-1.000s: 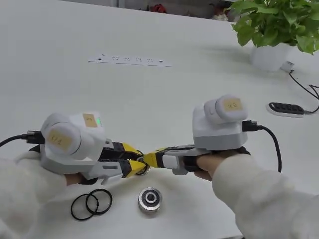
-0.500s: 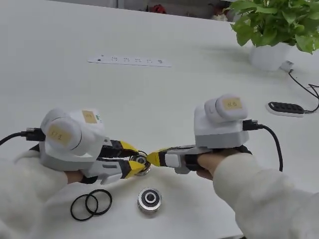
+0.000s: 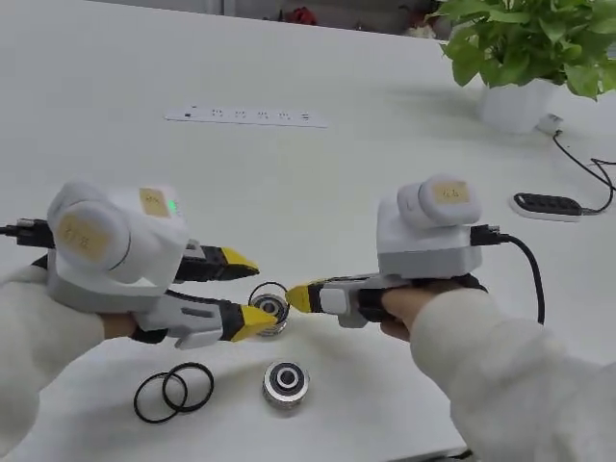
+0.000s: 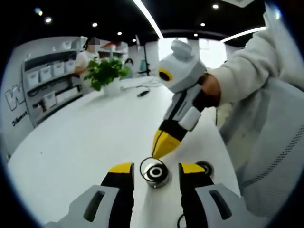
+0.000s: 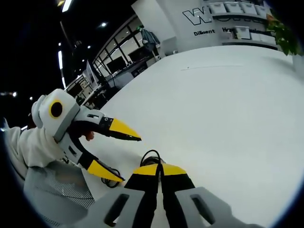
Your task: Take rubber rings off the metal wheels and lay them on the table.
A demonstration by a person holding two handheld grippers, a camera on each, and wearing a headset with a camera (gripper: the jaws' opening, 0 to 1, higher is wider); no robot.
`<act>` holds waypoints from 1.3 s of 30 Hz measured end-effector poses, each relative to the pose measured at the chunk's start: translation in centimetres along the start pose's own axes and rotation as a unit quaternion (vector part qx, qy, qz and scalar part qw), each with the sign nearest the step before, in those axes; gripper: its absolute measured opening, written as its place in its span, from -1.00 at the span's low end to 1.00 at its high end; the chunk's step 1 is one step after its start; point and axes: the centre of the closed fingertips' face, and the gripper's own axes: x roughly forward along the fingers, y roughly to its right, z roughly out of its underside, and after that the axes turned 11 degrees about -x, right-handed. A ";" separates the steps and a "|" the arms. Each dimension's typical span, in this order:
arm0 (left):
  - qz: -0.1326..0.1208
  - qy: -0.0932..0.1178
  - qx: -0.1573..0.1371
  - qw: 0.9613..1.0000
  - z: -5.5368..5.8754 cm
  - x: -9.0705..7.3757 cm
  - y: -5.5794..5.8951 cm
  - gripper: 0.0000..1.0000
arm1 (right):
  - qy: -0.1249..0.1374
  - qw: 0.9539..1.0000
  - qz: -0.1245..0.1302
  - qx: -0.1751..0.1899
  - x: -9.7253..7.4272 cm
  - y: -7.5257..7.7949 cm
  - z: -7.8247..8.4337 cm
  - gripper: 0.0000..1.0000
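Left claw (image 3: 260, 291) apart astride a wheel (image 3: 270, 311); right claw (image 3: 292, 297) clamped on its ring (image 3: 267, 286); second wheel (image 3: 287, 381), two loose rings (image 3: 174, 391) near worktop (image 3: 289, 192) front edge.

Shiny bare metal wheel (image 3: 287, 382), matt blk rubber rings (image 3: 173, 391), smooth matt white table (image 3: 289, 192), satin plastic left gripper (image 3: 260, 289) & right gripper (image 3: 292, 296), fuzzy cloth sleeve (image 3: 500, 375).

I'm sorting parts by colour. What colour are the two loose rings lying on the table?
The rings are black, clearest in the head view.
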 end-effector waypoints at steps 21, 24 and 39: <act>0.007 0.061 0.007 0.998 -4.6 -7.5 0.5 0.40 | 0.028 0.999 -0.038 0.003 -0.1 -3.0 -2.0 -1.00; 0.003 0.067 -0.004 0.998 -4.3 -8.6 0.6 0.43 | 0.029 0.998 -0.048 0.001 0.0 -3.9 -2.2 -1.00; -0.018 0.058 -0.036 0.998 -1.4 -11.7 1.2 0.88 | 0.022 0.995 -0.095 0.004 0.6 -6.9 -2.0 -1.00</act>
